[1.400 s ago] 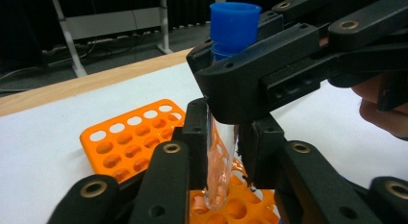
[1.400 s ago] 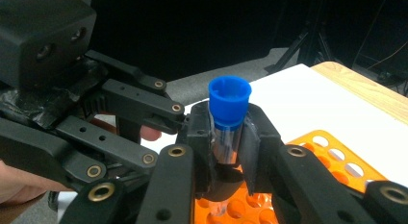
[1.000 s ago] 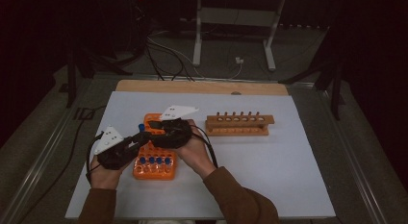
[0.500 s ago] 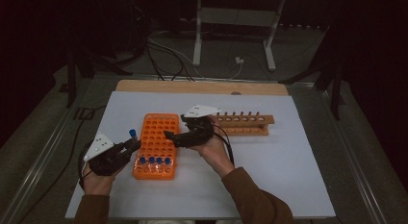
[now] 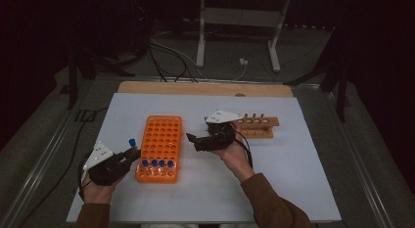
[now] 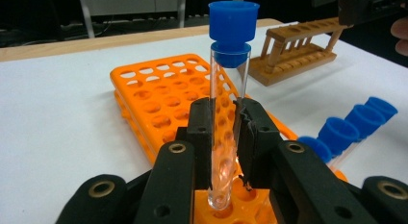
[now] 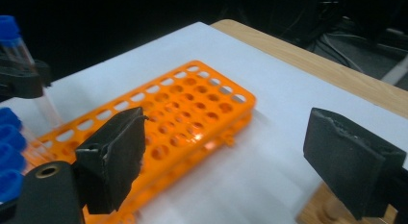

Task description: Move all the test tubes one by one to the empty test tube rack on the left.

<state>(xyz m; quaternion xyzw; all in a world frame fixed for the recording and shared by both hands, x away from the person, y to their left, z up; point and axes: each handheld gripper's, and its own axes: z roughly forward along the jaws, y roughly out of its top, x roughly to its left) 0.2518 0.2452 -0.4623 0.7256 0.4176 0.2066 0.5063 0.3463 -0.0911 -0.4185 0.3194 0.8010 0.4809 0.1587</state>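
With the left fingers (image 6: 223, 132) clenched on the tube (image 6: 226, 113) and the right fingers (image 7: 240, 161) released, we lower it upright into the rack (image 6: 163, 96) hole just beneath them.

— What is lying where on the table (image 5: 303, 189)?

— The tube rack (image 5: 161, 140) is sitting left of centre, with the wooden rack (image 5: 259, 126) standing to its right and slightly farther back, well apart from it.

— And the capped tubes (image 5: 156, 164)?

— They are standing in the tube rack's nearest row.

— The grippers?

— The left gripper (image 5: 128, 154) is sitting just beside the tube rack's near left corner, holding a test tube (image 6: 226, 118) upright over it. The right gripper (image 5: 193, 140) is hanging between the two racks.
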